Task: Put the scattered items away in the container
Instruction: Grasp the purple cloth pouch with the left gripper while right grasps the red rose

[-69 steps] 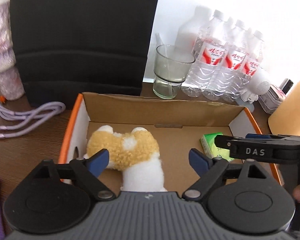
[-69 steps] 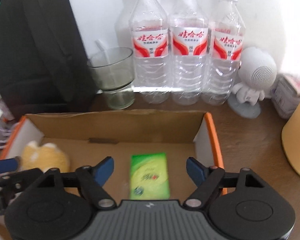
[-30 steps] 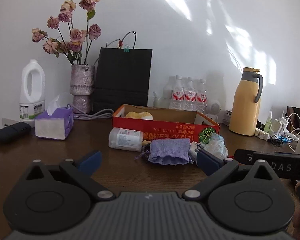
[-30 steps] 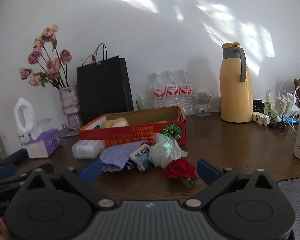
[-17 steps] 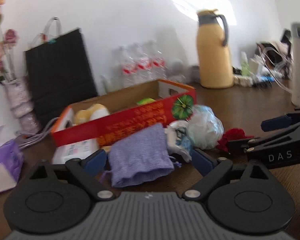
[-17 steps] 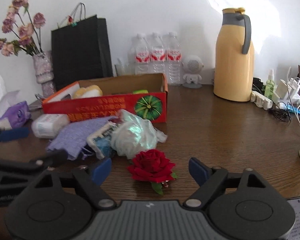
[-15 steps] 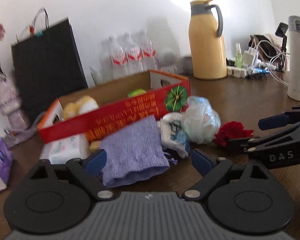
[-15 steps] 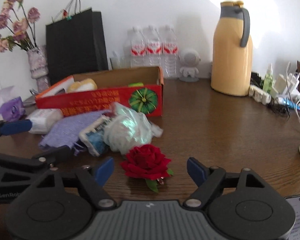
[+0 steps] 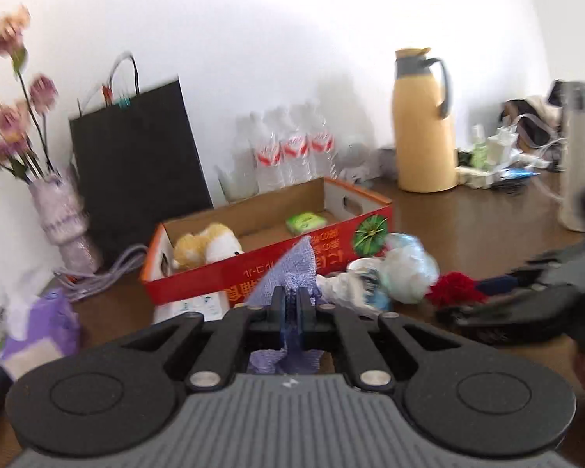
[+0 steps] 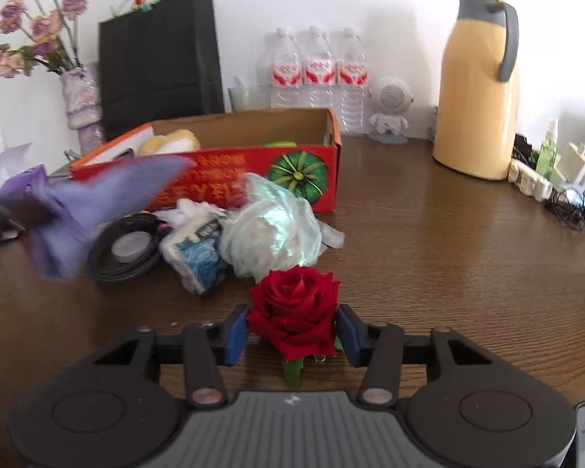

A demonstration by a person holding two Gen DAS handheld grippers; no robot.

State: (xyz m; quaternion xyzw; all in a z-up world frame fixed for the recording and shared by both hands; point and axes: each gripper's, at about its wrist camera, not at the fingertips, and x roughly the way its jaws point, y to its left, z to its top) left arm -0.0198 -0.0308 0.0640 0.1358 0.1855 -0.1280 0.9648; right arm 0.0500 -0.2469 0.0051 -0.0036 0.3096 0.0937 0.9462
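Note:
My left gripper [image 9: 291, 308] is shut on a purple knitted cloth [image 9: 292, 269] and holds it lifted off the table; the cloth also shows in the right wrist view [image 10: 97, 202]. My right gripper [image 10: 292, 329] has its blue pads against both sides of a red rose [image 10: 294, 308] that sits on the table. The red cardboard box [image 10: 253, 179] holds a plush toy [image 9: 206, 243] and a green packet [image 9: 306, 220]. In front of the box lie a crumpled plastic bag [image 10: 273, 230], a blue-and-white packet [image 10: 199, 251] and a black coiled cable [image 10: 124, 245].
A yellow thermos jug [image 10: 479, 78], water bottles [image 10: 316, 66], a black paper bag [image 10: 156, 58] and a flower vase [image 10: 80, 97] stand along the back wall. A purple tissue box [image 9: 39, 327] is at the left. Chargers and cables [image 10: 557, 179] lie at the right.
My left gripper has shut on the purple cloth and lifted it, which uncovered the coiled cable. My right gripper has moved onto the rose and closed its pads against it.

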